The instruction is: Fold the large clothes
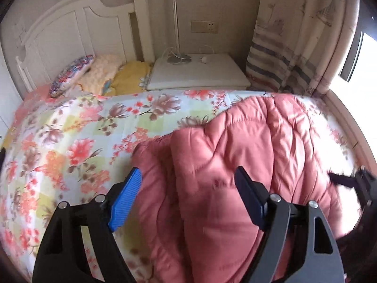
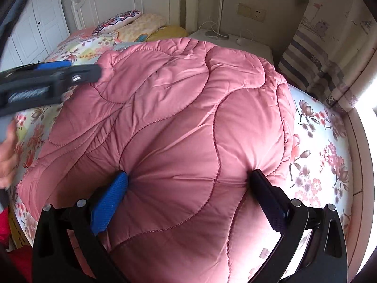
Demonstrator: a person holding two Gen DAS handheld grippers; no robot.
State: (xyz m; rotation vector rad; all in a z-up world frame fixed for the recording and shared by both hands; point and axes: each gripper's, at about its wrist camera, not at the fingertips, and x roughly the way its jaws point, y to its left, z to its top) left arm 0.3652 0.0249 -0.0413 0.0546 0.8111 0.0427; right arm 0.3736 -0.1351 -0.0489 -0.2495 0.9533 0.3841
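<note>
A pink quilted comforter (image 2: 183,127) lies bunched in a thick folded heap on a bed covered by a floral sheet (image 1: 70,146), taking up the side of the bed nearer the window. In the right wrist view, the right gripper (image 2: 188,188) points steeply down at the heap, its jaws spread wide with both fingertips sunk into the padding; the fabric puckers into radiating creases around each tip and bulges between them, so it presses on a broad fold, though whether it truly grips it cannot be told. The left gripper (image 1: 188,181) hovers above the near edge of the comforter, its jaws wide apart with nothing between them; one blue pad (image 1: 127,198) faces inward over the sheet just beside the quilt's edge. In the right wrist view the same gripper shows at the left edge, blurred, with a person's hand (image 2: 8,155) on its handle. At the head of the bed, pillows (image 1: 99,73) rest against a white headboard (image 1: 70,30). A white bedside table (image 1: 200,70) stands beside it, and a striped curtain (image 1: 282,66) hangs by the bright window.
</note>
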